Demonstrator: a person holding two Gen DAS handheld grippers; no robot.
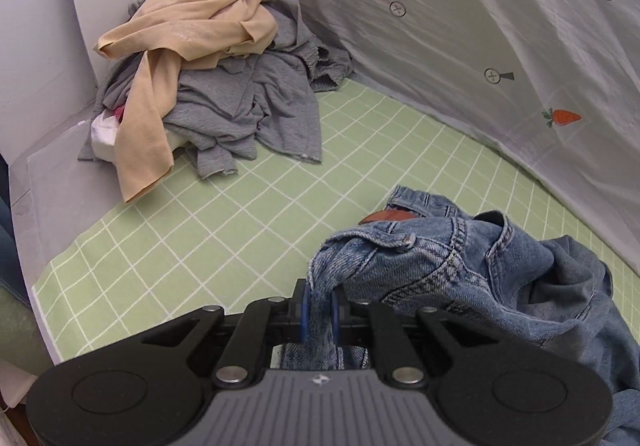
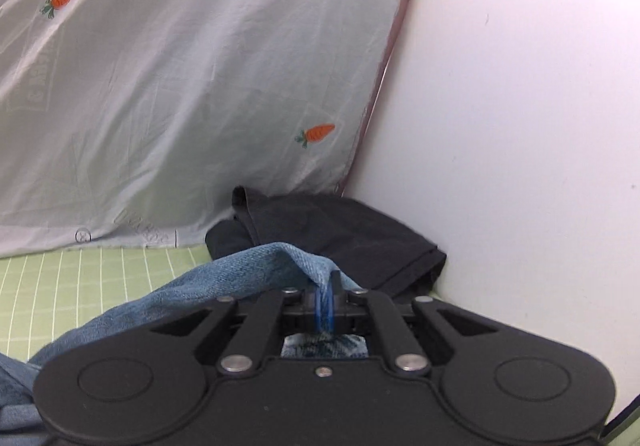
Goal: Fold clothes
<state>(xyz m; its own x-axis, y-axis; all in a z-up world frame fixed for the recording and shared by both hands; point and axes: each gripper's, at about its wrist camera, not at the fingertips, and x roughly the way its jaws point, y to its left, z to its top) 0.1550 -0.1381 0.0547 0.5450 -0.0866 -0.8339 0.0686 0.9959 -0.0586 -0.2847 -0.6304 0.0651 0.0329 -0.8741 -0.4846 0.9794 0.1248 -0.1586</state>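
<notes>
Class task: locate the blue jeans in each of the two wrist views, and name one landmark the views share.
Left wrist: the blue jeans lie bunched at lower right, a fold pinched in the left tool.
Right wrist: the jeans run from lower left to centre, pinched in the right tool.
Shared landmark: the carrot-print sheet behind.

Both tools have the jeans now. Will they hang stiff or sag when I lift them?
The jeans will probably sag: denim already droops in folds between the left tool and the right tool. They look thick, with heavy seams, so likely weighty. The narrow pinched edges might slip.
</notes>
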